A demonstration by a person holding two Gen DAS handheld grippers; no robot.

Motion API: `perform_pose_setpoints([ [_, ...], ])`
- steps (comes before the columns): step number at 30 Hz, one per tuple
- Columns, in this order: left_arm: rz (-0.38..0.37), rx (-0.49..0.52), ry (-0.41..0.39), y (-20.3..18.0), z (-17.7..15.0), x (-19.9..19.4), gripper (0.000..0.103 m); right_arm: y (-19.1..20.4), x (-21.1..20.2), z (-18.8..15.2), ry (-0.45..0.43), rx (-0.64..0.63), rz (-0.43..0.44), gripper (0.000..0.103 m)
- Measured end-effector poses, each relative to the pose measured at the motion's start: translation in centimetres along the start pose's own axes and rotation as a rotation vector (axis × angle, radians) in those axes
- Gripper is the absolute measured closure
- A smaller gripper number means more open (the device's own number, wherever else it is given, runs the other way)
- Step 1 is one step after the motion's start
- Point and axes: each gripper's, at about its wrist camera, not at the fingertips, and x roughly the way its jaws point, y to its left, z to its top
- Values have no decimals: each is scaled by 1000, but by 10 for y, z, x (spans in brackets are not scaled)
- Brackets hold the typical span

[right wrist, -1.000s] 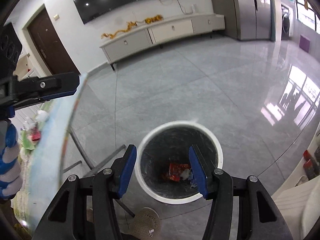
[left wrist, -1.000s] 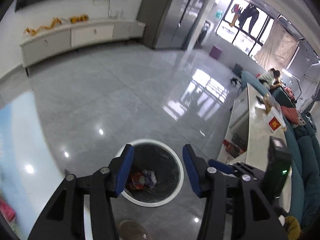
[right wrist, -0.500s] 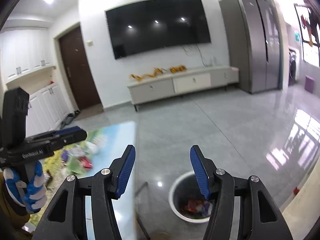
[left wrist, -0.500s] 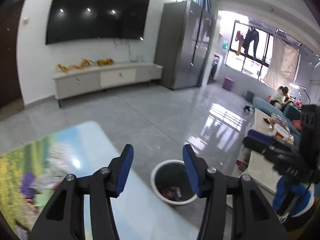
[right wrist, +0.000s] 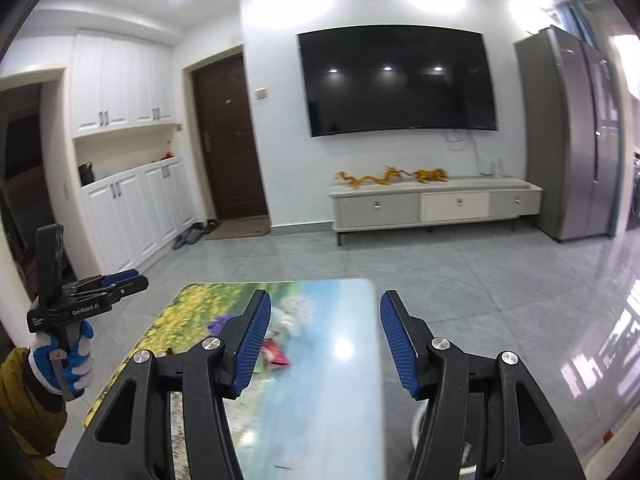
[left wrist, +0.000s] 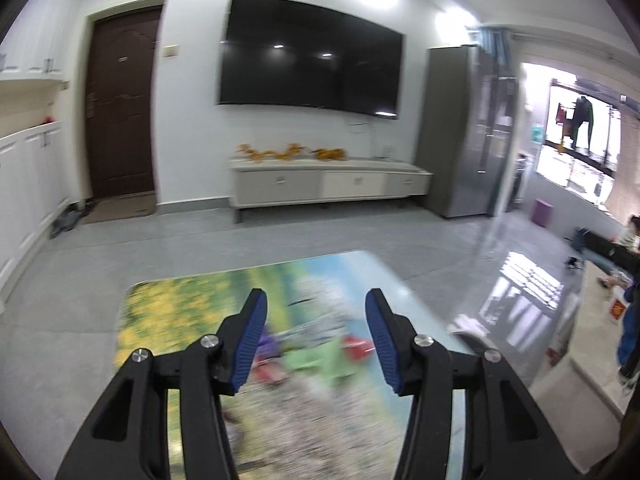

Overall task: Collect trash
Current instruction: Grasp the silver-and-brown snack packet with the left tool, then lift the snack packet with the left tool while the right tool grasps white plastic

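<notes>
Table (right wrist: 344,420): it has a shiny top with a picture of flowers and sky. It is right under my two grippers, and I tell every place from it.
TV (right wrist: 396,80): big and black, on the wall far past the table.
TV cabinet (right wrist: 432,204): long and white, under the TV, far past the table.
Trash bin (right wrist: 418,424): I see only a bit of its white rim, on the floor by the table's right side.
Left gripper (left wrist: 316,338): over the table. My blue fingers (left wrist: 250,340) are spread apart with nothing between them.
Right gripper (right wrist: 325,344): over the table too. My fingers (right wrist: 252,340) are spread, holding nothing.
Trash (right wrist: 274,354): a red wrapper lies on the table top. More blurry bits lie near it, too fuzzy to name.
</notes>
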Motion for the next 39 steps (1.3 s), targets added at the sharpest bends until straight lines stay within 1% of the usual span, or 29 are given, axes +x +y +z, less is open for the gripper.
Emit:
perform_pose_setpoints([
  [3,55,-23,2,40,-14,-14,54,28,17,3,13,-23,33,47],
  [6,83,-56,13,73,-27,-22,54,56,36,4,34,-47,71,47],
  [9,88,-81,37,100,-40,-21,54,83,59,2,67,-70,111,47],
  [11,80,-96,64,111,-51,-17,54,102,75,-1,94,-79,149,47],
  [13,64,-99,99,115,-64,-9,54,122,96,-7,131,-94,186,47],
  [17,25,-82,191,111,-96,14,54,143,137,-25,211,-103,225,47],
  [21,2,-66,277,100,-127,43,54,162,190,-61,342,-105,254,50],
  [26,-13,-74,339,102,-150,67,54,175,245,-108,501,-143,248,55],
  [28,-14,-78,350,103,-154,73,54,178,262,-122,539,-158,236,57],
  [31,-11,-86,365,105,-156,82,55,175,281,-134,575,-159,225,59],
  [35,-6,-84,391,104,-161,91,68,170,295,-142,598,-166,201,65],
  [37,-12,-92,398,105,-162,95,70,167,302,-144,606,-169,187,66],
  [38,-13,-93,399,104,-163,96,73,165,306,-147,613,-172,178,69],
  [39,-14,-93,399,103,-163,96,78,165,304,-147,617,-173,179,79],
])
